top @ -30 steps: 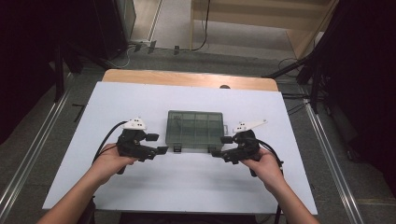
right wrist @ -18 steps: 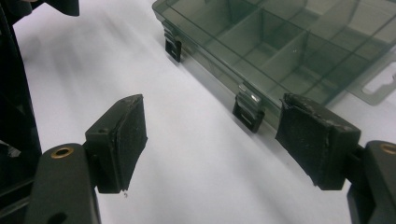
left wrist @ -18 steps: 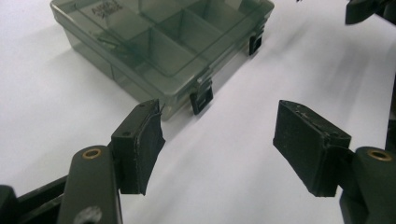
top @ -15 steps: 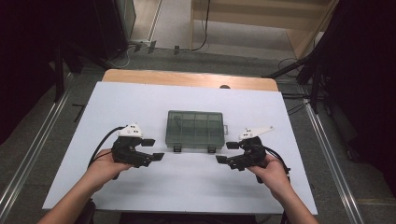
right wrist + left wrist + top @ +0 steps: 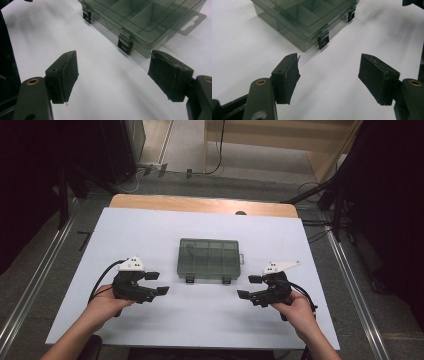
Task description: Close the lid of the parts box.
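Fingers of both grippers gape wide and grip nothing: the left gripper and right gripper flank the closed compartment box, probably lined up on its front latches. Under the box, a white sheet covers a wooden table; beyond it, grey floor.

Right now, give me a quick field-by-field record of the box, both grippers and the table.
box: clear grey compartment box, lid shut, mid-table
latches: two black latches on its near edge, both look closed
hang tab: on the box's right end
left gripper: open, near-left of the box, not touching it
right gripper: open, near-right of the box, not touching it
table: white sheet, box rests flat on it
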The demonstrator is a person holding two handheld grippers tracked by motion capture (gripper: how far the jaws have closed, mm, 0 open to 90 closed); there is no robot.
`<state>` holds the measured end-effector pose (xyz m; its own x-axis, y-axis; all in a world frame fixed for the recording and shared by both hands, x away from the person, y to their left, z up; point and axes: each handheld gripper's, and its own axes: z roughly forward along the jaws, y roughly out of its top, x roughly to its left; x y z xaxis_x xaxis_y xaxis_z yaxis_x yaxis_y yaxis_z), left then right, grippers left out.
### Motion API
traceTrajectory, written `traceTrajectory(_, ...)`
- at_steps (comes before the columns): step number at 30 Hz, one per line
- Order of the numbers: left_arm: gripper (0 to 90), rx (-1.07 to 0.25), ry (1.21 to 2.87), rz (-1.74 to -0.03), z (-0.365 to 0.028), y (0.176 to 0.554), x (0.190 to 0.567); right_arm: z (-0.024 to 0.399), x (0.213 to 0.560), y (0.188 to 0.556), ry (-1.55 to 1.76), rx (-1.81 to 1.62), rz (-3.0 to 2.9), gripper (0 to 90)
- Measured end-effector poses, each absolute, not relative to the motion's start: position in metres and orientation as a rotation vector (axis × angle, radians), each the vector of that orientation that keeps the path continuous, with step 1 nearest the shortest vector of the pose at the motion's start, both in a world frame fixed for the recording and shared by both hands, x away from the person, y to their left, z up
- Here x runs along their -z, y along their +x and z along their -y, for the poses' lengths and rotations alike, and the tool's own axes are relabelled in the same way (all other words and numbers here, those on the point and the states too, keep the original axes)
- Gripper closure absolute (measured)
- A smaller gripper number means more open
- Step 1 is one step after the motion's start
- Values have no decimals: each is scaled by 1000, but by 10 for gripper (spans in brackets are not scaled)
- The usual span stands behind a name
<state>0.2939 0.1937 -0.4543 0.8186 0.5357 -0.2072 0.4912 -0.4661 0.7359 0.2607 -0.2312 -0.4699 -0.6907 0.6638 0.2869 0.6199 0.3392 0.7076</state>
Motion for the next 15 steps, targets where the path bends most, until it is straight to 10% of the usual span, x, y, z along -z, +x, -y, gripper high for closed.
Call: traceTrajectory(15,320,-81,2119,-786,-216,287,467,252,482,253,1252,-1292,-2473,245)
